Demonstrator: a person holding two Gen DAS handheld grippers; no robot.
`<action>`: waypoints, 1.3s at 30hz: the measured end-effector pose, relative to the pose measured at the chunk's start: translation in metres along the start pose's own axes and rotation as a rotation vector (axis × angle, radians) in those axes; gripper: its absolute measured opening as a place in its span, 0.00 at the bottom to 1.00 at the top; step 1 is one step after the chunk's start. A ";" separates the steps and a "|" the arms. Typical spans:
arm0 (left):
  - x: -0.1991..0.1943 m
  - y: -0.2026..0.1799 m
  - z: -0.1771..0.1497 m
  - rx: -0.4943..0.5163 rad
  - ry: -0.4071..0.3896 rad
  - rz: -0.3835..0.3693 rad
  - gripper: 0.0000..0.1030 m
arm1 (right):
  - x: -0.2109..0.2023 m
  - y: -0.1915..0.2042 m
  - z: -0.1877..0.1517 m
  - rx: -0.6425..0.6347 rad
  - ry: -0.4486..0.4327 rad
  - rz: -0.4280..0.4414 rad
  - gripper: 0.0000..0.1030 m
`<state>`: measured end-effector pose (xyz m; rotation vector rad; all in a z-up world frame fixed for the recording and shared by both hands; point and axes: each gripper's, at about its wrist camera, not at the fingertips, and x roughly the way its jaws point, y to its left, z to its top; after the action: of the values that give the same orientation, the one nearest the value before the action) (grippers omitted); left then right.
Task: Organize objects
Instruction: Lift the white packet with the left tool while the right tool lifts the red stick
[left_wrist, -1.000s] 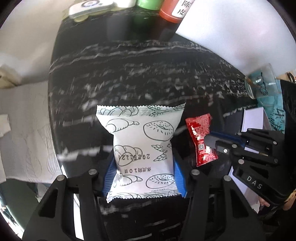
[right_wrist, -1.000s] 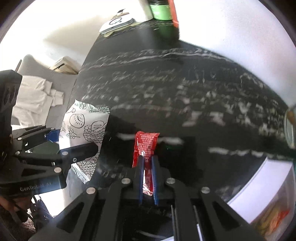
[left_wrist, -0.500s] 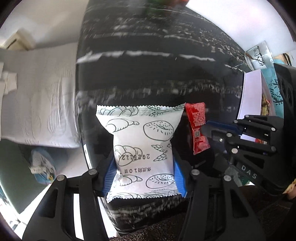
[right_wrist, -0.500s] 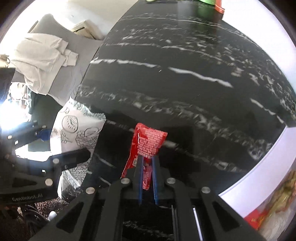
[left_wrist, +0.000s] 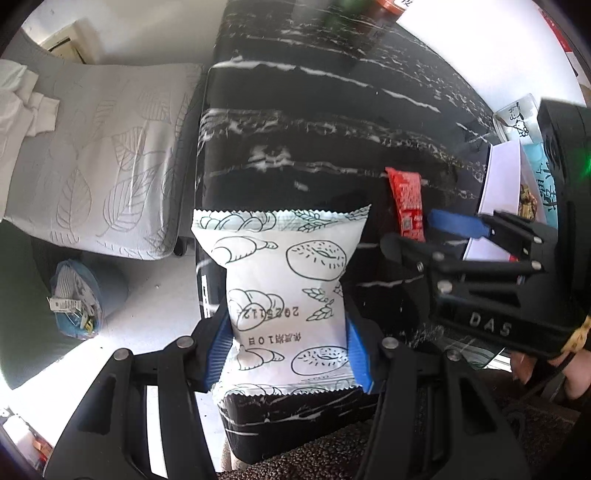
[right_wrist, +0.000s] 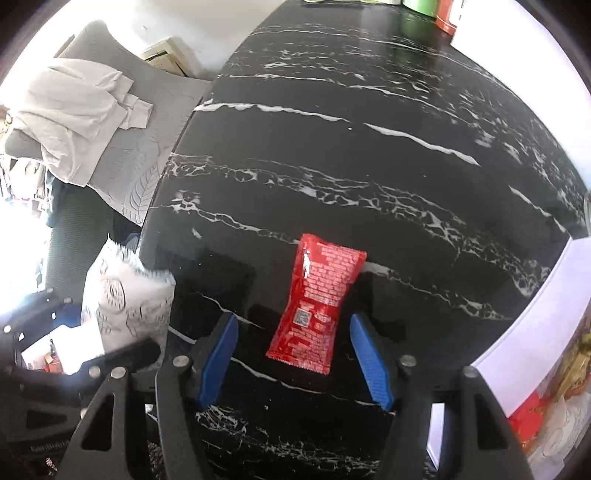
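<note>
My left gripper (left_wrist: 286, 350) is shut on a white bread packet (left_wrist: 280, 280) printed with pastry drawings and holds it above the near edge of the black marble table (left_wrist: 332, 122). The packet also shows at the left in the right wrist view (right_wrist: 125, 295). My right gripper (right_wrist: 295, 354) is open, its blue pads on either side of a small red snack packet (right_wrist: 314, 299) that lies flat on the table. The red packet shows in the left wrist view (left_wrist: 406, 203), with the right gripper (left_wrist: 424, 230) beside it.
A white box (right_wrist: 535, 325) with snacks inside stands at the table's right. A green can (right_wrist: 417, 7) and a red container (right_wrist: 448, 14) stand at the far edge. A grey sofa (left_wrist: 96, 158) with cloths and a blue bin (left_wrist: 77, 295) are left of the table.
My right gripper has opened and let go of the red packet, which now lies flat on the table. My left gripper, still holding the bread packet, has drawn back toward the table's near edge.
</note>
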<state>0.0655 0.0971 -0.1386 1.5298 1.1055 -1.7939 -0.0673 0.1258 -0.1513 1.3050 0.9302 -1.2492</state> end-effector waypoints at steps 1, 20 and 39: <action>0.001 0.000 -0.002 -0.002 0.004 -0.001 0.51 | 0.000 0.002 0.000 -0.012 -0.013 -0.010 0.62; -0.004 -0.014 -0.010 0.010 -0.012 -0.002 0.51 | -0.027 -0.008 -0.023 -0.060 -0.084 0.024 0.13; -0.088 -0.021 -0.002 0.048 -0.203 0.002 0.51 | -0.129 0.020 -0.040 -0.142 -0.236 0.051 0.13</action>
<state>0.0692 0.1002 -0.0481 1.3396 0.9689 -1.9378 -0.0609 0.1782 -0.0260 1.0386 0.7964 -1.2435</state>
